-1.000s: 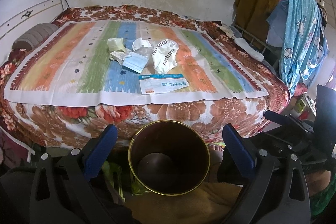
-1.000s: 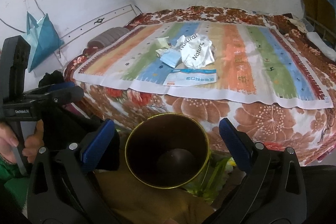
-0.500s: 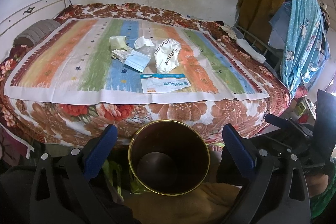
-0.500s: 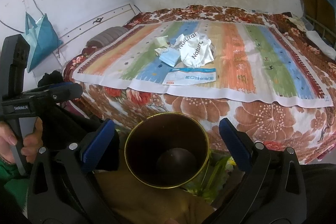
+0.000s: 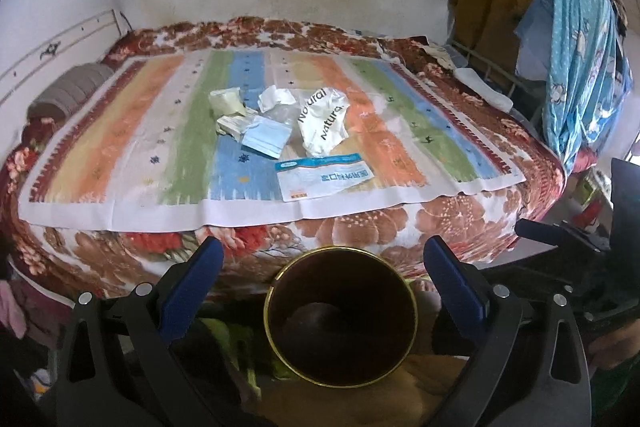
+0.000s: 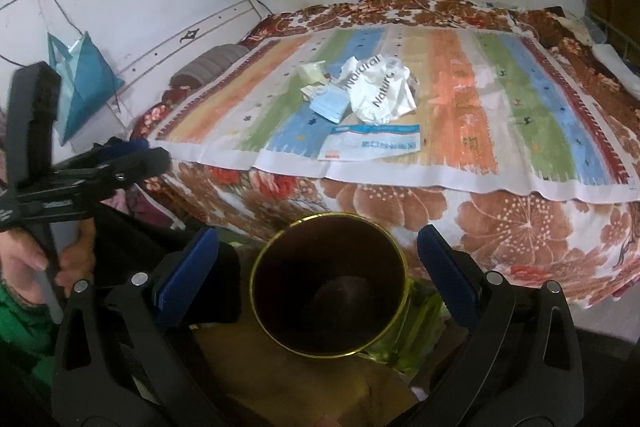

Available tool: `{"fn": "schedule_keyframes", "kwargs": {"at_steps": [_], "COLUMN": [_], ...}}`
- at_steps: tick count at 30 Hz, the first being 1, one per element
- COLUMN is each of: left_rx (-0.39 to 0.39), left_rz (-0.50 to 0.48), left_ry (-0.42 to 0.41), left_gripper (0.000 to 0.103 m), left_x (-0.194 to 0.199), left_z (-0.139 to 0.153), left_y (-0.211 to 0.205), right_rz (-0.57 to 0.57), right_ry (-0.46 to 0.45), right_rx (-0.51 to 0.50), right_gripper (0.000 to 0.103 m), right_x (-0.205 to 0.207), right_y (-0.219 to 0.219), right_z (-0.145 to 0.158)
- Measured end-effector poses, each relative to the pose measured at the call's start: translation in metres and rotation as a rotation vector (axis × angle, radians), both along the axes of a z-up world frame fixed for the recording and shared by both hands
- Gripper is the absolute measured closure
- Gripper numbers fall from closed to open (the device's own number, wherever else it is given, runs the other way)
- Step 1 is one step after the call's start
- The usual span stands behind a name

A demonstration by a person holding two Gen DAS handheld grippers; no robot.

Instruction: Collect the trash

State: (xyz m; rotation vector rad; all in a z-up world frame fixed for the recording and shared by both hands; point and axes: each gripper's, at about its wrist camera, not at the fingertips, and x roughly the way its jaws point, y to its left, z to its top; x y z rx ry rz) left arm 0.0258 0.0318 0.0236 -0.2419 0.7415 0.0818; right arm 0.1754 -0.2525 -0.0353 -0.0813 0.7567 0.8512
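Trash pile sits mid-bed on striped sheet, well beyond brown bin. I hold left gripper and right gripper spread wide, empty, over bin mouth, likely staged so drops land inside.

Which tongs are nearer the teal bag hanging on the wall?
Left. The left tongs sit just below and in front of the teal bag; the right tongs are farther right, over the bin.
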Motion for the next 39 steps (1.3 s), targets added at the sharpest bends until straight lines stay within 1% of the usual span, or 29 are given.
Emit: {"fn": "schedule_keyframes", "kwargs": {"at_steps": [2, 3, 7, 11, 13, 15, 18, 23, 26, 28, 30, 34, 38, 39], "left_rx": [0.004, 0.010, -0.043, -0.012, -0.035, -0.056, -0.018, -0.021, -0.010, -0.024, -0.020, -0.031, -0.011, -0.017], "left_rz": [0.002, -0.006, -0.037, -0.043, -0.042, -0.051, -0.065, -0.074, -0.060, -0.047, -0.027, -0.018, -0.003, -0.002], "left_ry": [0.000, -0.004, 0.004, 0.011, 0.027, 0.033, 0.044, 0.087, 0.099, 0.110, 0.122, 0.132, 0.147, 0.149], "left_gripper": [0.006, 0.006, 0.006, 0.006, 0.006, 0.006, 0.006, 0.006, 0.006, 0.006, 0.006, 0.006, 0.006, 0.006], "left_x": [0.005, 0.007, 0.018, 0.034, 0.045, 0.053, 0.065, 0.089, 0.105, 0.116, 0.126, 0.142, 0.163, 0.167], "left_z": [0.004, 0.007, 0.019, 0.030, 0.030, 0.029, 0.028, 0.025, 0.024, 0.020, 0.016, 0.006, -0.005, -0.008], "left_y": [0.003, 0.004, 0.008, 0.008, 0.013, 0.016, 0.014, 0.015, 0.020, 0.026, 0.032, 0.044, 0.059, 0.063], "right_rz": [-0.012, -0.008, 0.000, -0.015, -0.022, -0.018, -0.009, 0.011, 0.020, 0.018, 0.002, -0.012, -0.002, 0.002], "right_ry": [-0.028, -0.026, -0.065, -0.083, -0.087, -0.077, -0.072, -0.036, -0.020, -0.003, 0.011, 0.056, 0.059, 0.066], "right_rx": [-0.029, -0.028, -0.058, -0.076, -0.092, -0.098, -0.121, -0.126, -0.141, -0.151, -0.157, -0.152, -0.161, -0.159], "right_gripper": [0.009, 0.009, 0.009, 0.009, 0.009, 0.009, 0.009, 0.009, 0.009, 0.009, 0.009, 0.009, 0.009, 0.009], "right_x": [0.002, 0.003, 0.007, 0.022, 0.031, 0.039, 0.050, 0.070, 0.085, 0.099, 0.113, 0.137, 0.153, 0.157], "right_y": [0.003, 0.004, 0.010, 0.012, 0.014, 0.016, 0.020, 0.027, 0.033, 0.036, 0.037, 0.041, 0.052, 0.055], "right_z": [0.006, 0.008, 0.018, 0.023, 0.024, 0.023, 0.021, 0.017, 0.016, 0.014, 0.011, 0.006, 0.003, 0.001]}}
